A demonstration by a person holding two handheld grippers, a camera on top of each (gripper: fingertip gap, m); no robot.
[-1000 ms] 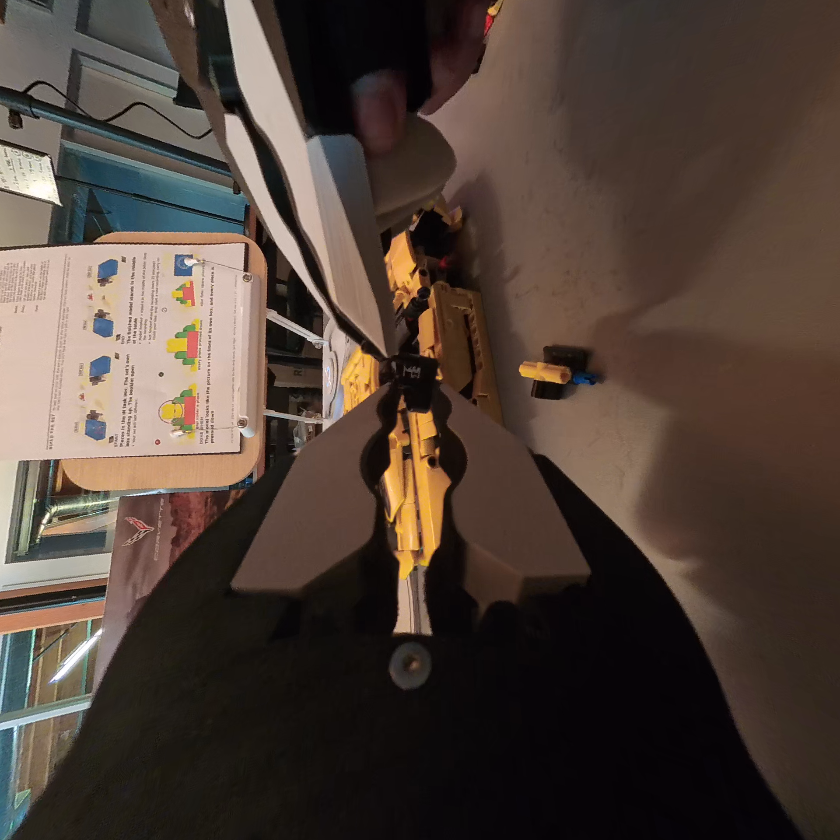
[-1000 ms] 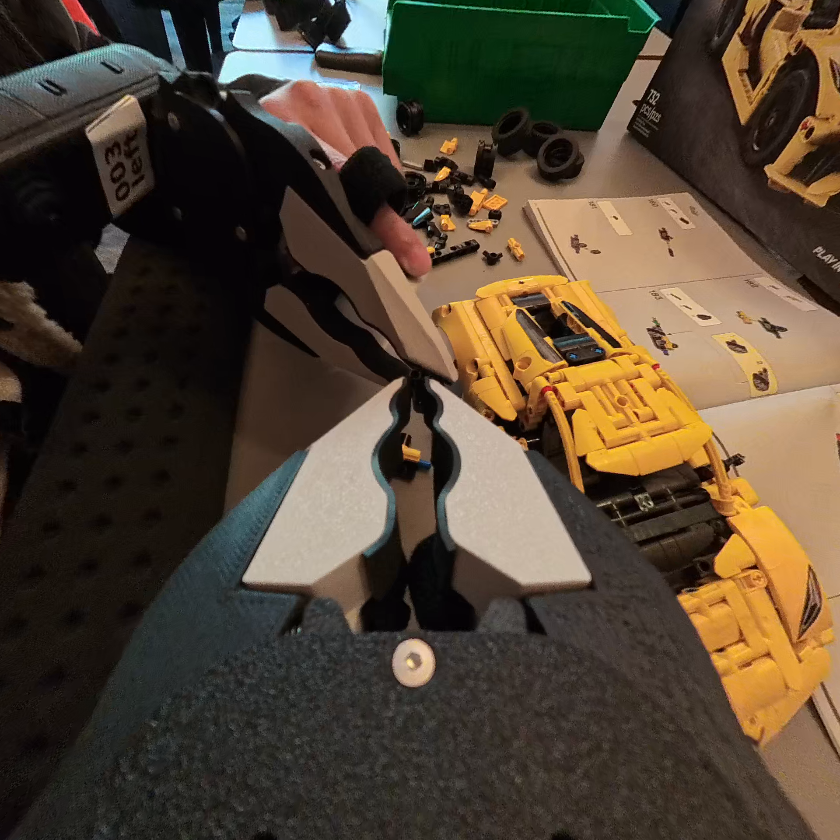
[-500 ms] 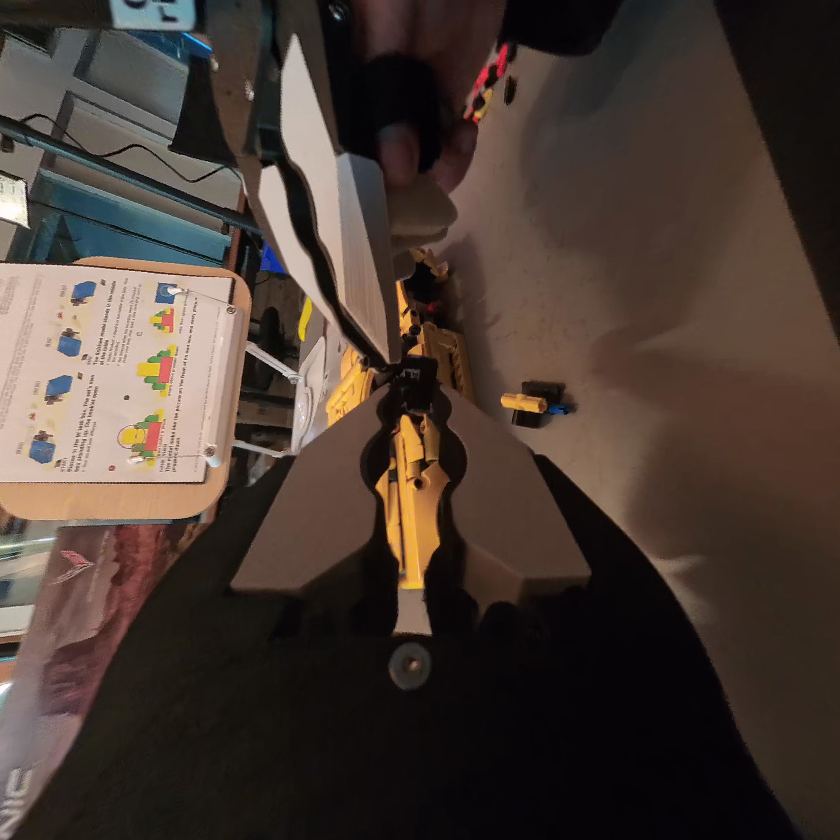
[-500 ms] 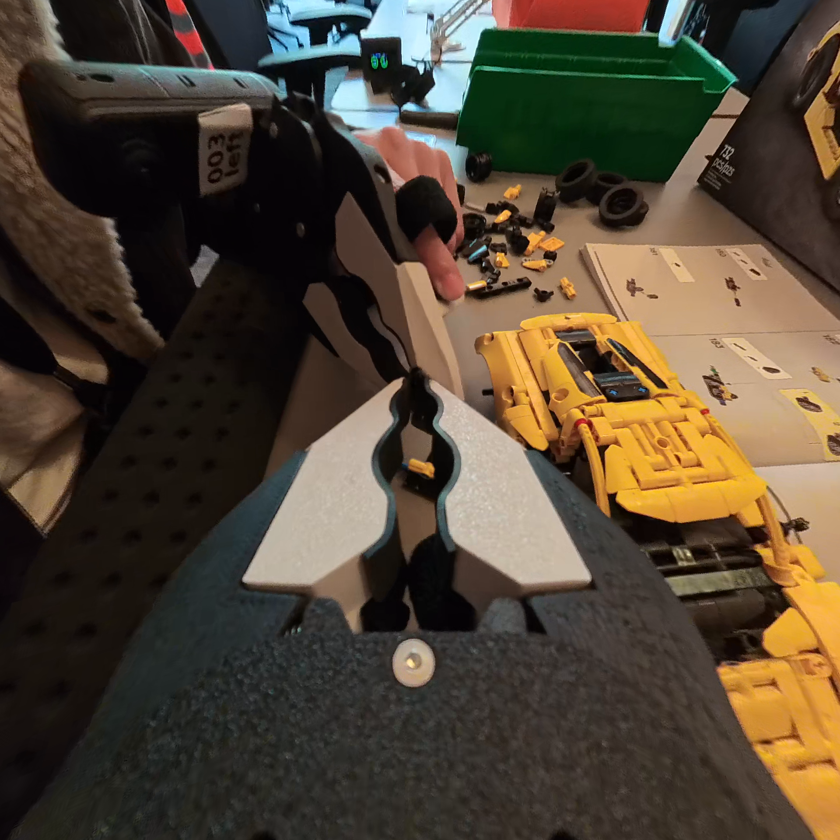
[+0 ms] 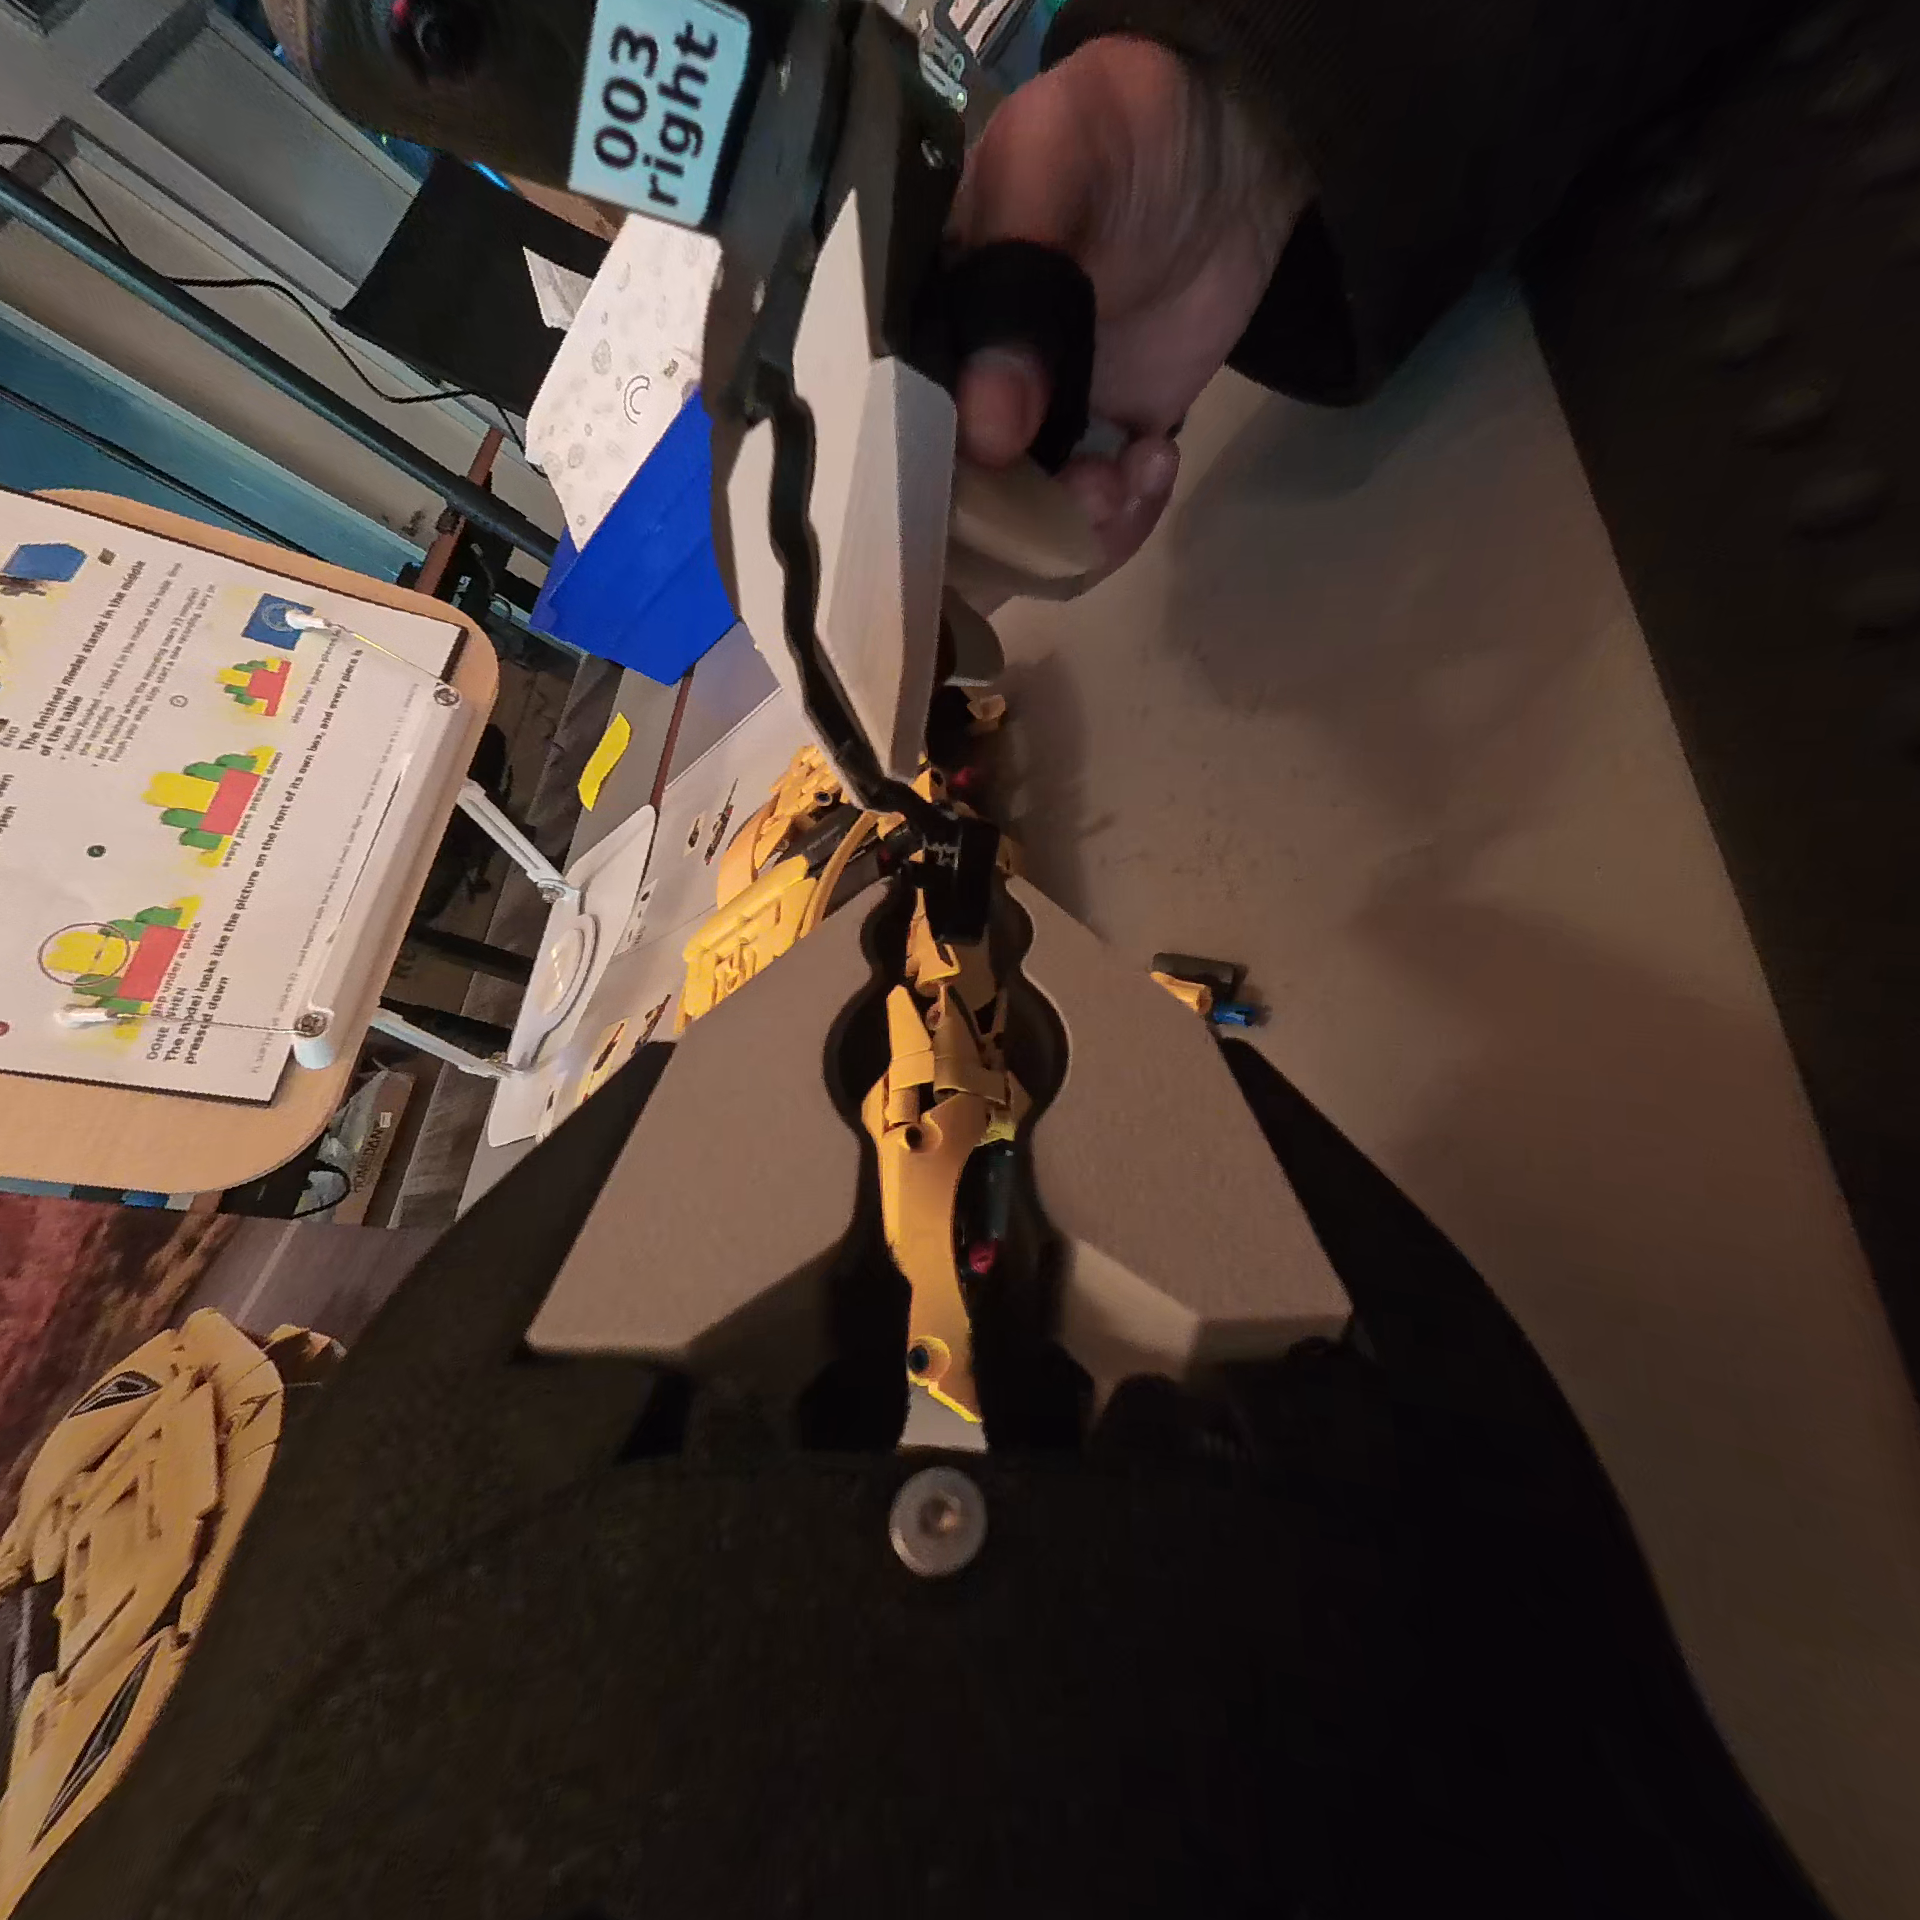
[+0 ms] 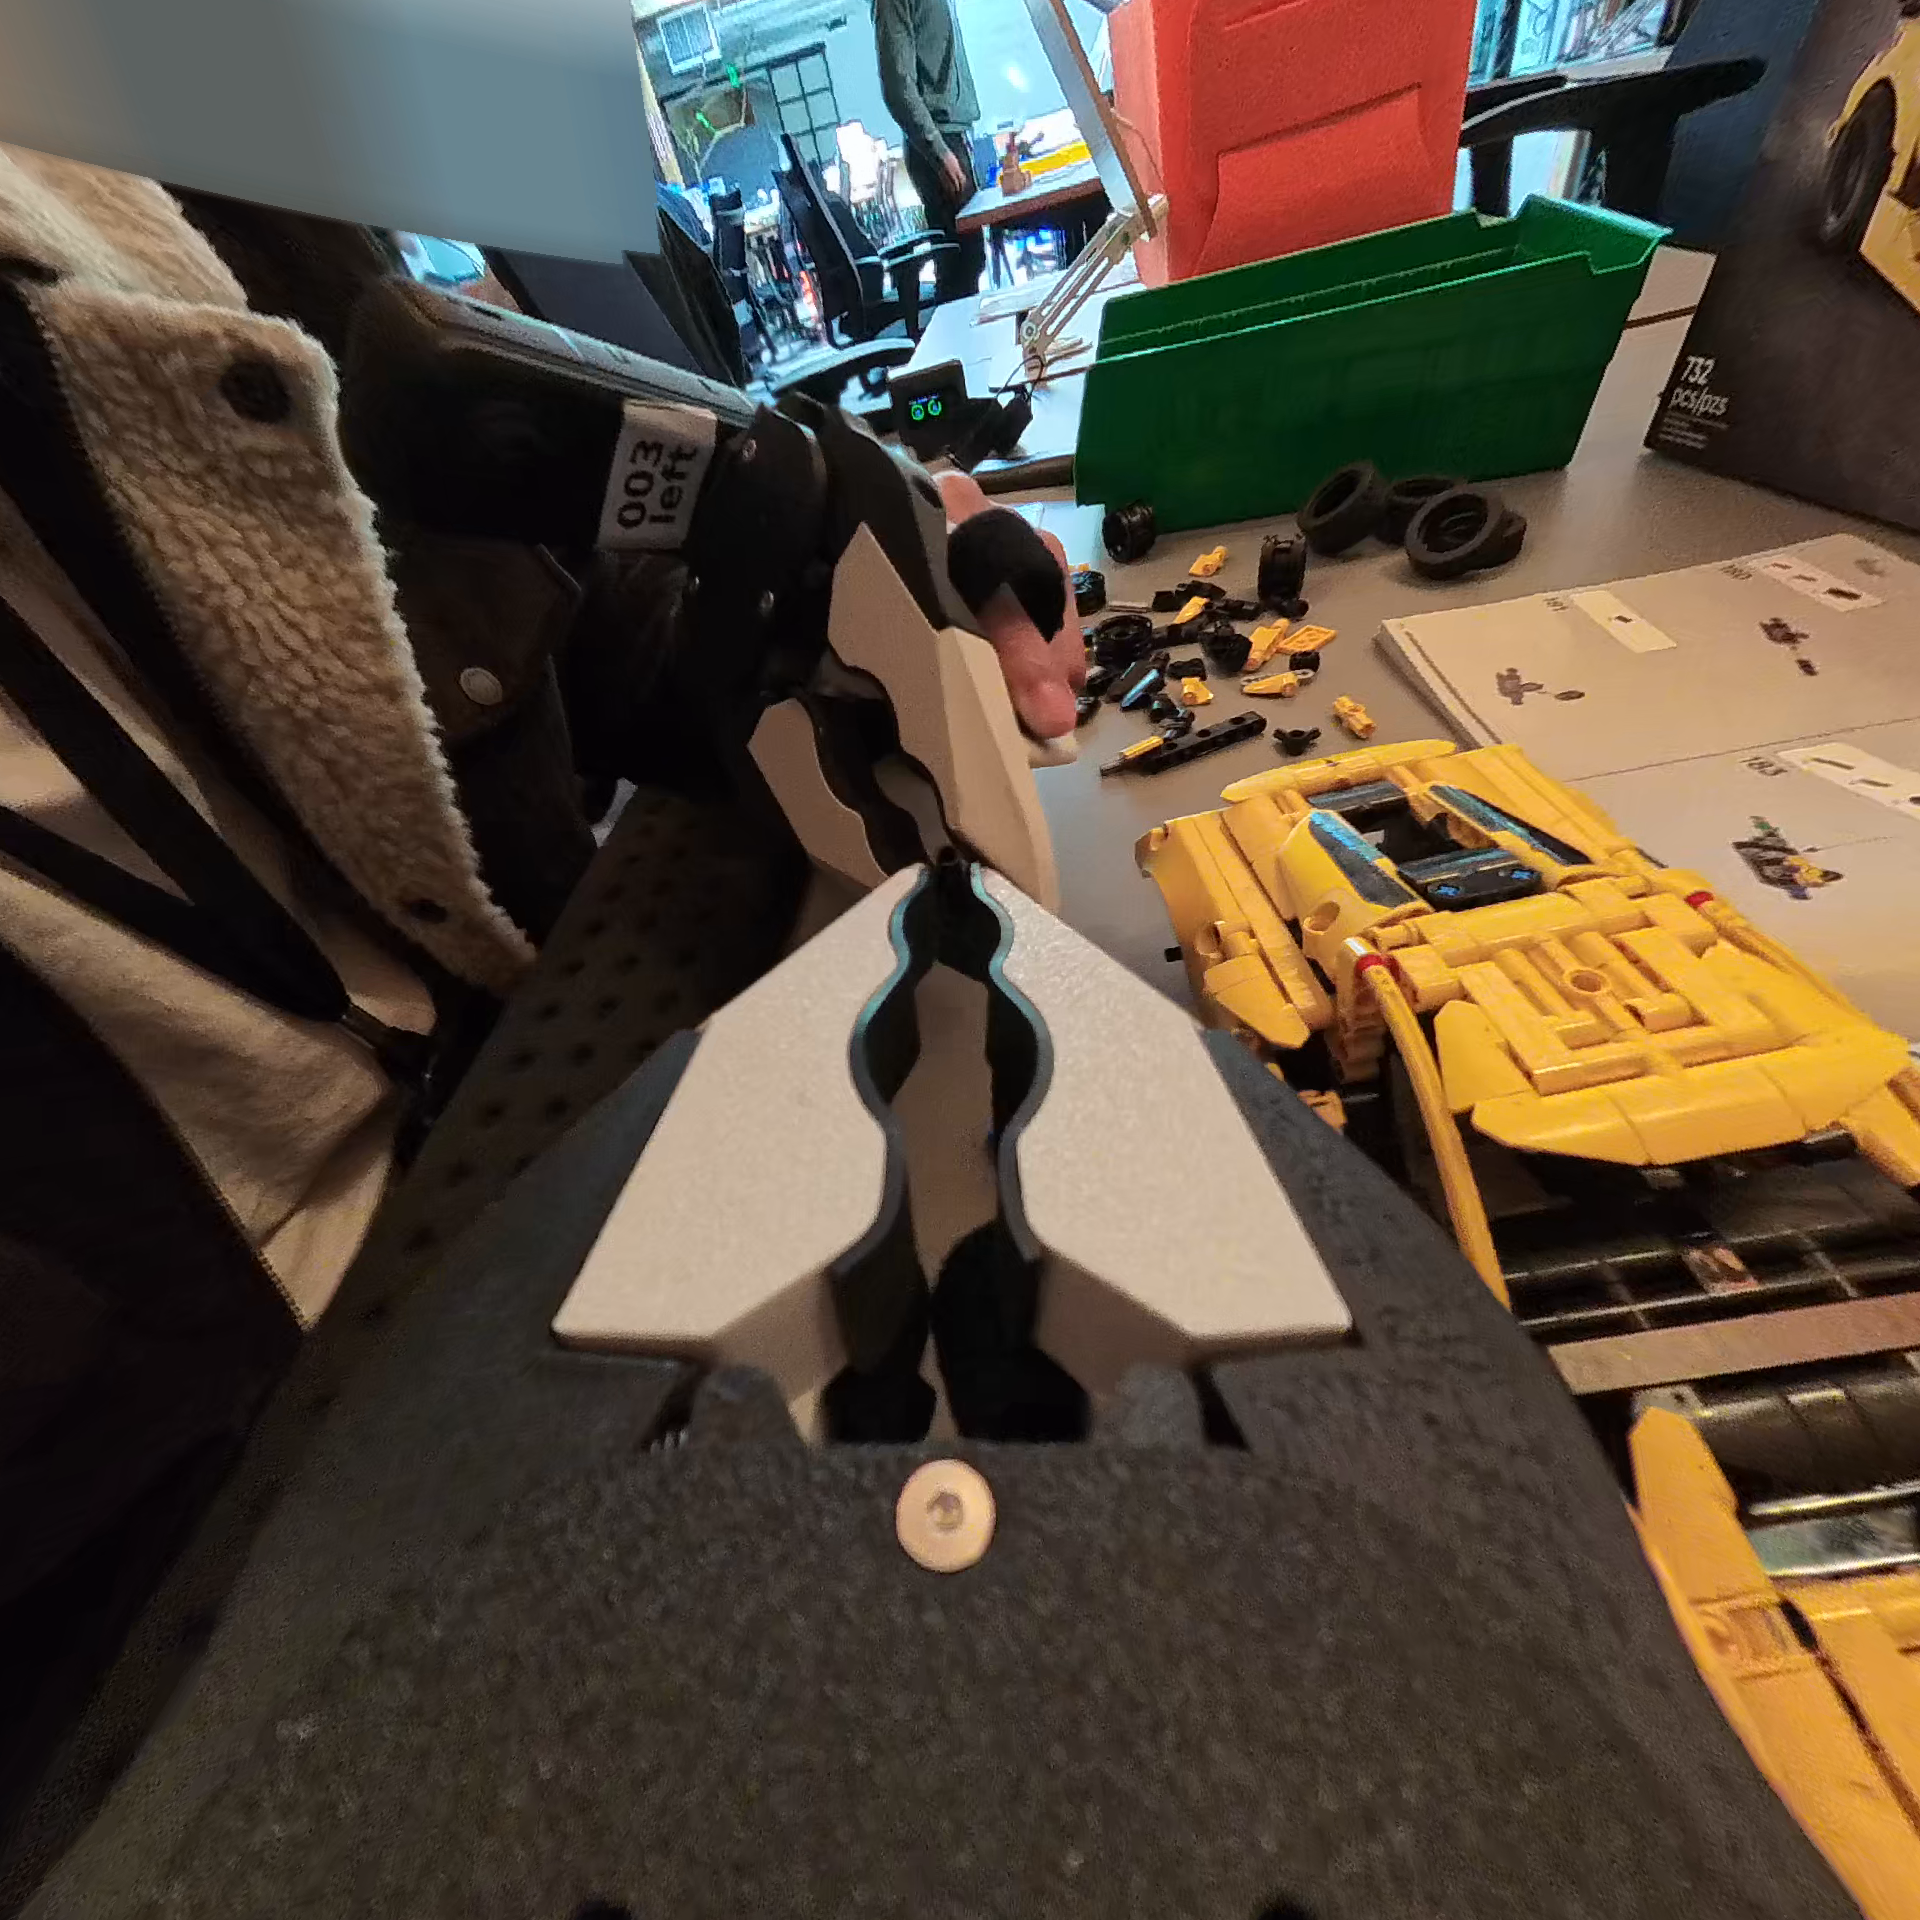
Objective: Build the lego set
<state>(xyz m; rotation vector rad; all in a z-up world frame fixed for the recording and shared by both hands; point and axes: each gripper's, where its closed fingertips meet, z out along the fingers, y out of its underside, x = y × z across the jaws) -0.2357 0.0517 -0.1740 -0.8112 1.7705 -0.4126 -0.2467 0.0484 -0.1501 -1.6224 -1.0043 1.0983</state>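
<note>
The left tool [image 5: 940,914] is gripping a small black piece [image 5: 954,873], and the right tool [image 6: 948,883], jaws narrow, is pinching the same piece tip to tip. The car [image 6: 1538,997] is lying on the surface [image 6: 1621,520] right of both tools, long axis running near to far. The right tool is nearer it.

Left wrist view is dim and shadowy, right wrist view brightly lit; both bend at the edges.

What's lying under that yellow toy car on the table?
An open instruction booklet lies on the table, and the yellow car rests partly on its pages. The car's body hides whatever page or table is directly beneath it.
</note>
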